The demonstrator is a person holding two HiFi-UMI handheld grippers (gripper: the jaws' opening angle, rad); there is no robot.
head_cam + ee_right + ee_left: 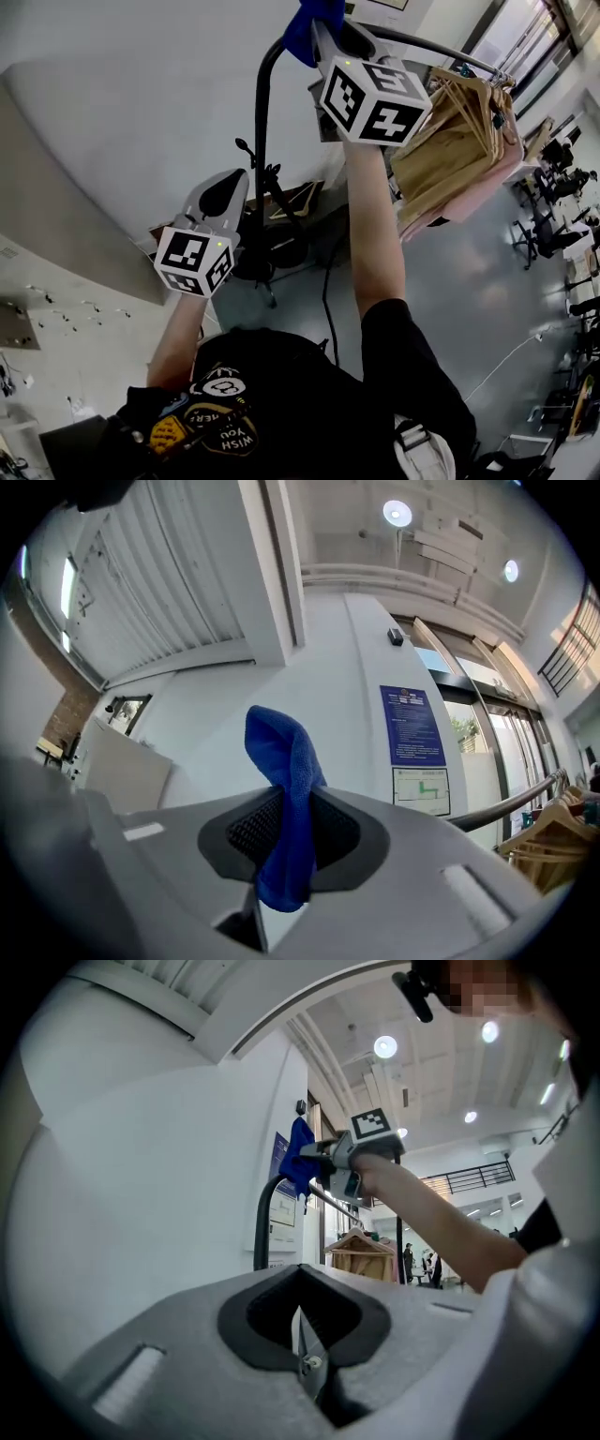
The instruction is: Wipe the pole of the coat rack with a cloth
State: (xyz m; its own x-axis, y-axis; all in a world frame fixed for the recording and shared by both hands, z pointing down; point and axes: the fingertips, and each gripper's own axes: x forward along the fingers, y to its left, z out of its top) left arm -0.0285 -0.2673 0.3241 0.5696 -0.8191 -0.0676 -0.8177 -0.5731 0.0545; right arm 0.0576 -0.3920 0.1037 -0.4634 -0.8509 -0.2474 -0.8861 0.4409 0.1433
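Blue cloth at top bend of the pole, most of the wipe left

Blue cloth (281,808) is pinched between the jaws of the right gripper (286,832), closed on it; a fold sticks up above the jaws and a tail hangs below. Head view: that gripper is raised high, arm stretched up, with the cloth at the spot where the black pole (260,141) of the coat rack (272,253) curves over into the top rail. The cloth looks to be against the bend, but contact isn't certain from any view.

Left gripper (302,1321) sits lower and to the left, near the pole but apart from it. Its jaws are closed with nothing between them. It plays no part in the wipe right now.

Wooden hangers (459,141) and a pink garment (487,192) hang on the rail, to the right of the cloth.

Progress, as a judgement: the wipe is at the top end of the pole. The long upright stretch down to the base shows no cloth on it and probably has yet to be covered. No dust or streaks are visible, so I can't tell which parts are already clean. Next move likely needs the cloth kept tight on the pole while sliding down it.
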